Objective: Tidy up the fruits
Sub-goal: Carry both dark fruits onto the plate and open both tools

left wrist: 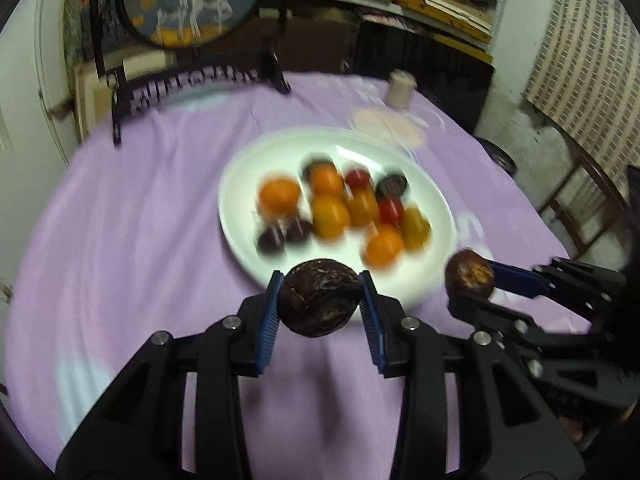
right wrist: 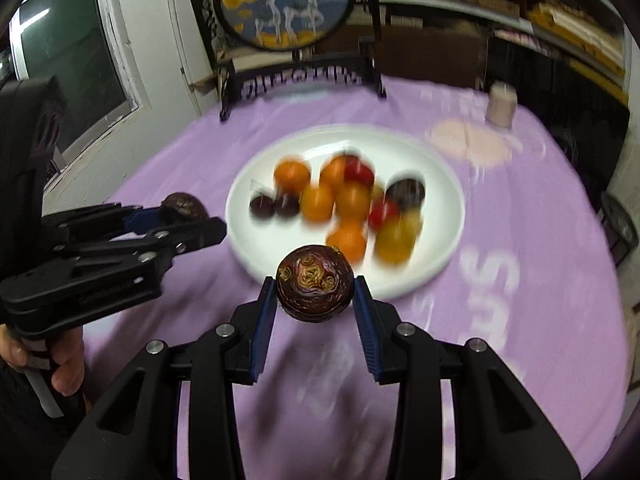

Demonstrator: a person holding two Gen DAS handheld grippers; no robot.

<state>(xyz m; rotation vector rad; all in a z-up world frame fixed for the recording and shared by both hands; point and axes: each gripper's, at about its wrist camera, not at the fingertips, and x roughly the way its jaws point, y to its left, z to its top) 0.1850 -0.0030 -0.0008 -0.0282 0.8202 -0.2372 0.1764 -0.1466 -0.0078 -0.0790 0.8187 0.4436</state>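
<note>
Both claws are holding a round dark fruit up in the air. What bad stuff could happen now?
1. The dark fruit in the left gripper is round and pinched only at its sides, so it might slip out and fall on the purple tablecloth.
2. The right gripper holds its own dark fruit the same way, close beside the other, so they could bump.
3. The white plate is crowded with small round fruits; a dropped one could scatter them.

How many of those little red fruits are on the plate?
2, as far as the blur allows. One red fruit lies near the far side of the pile on the white plate, the other nearer, right of centre. More may hide under the orange ones.
</note>
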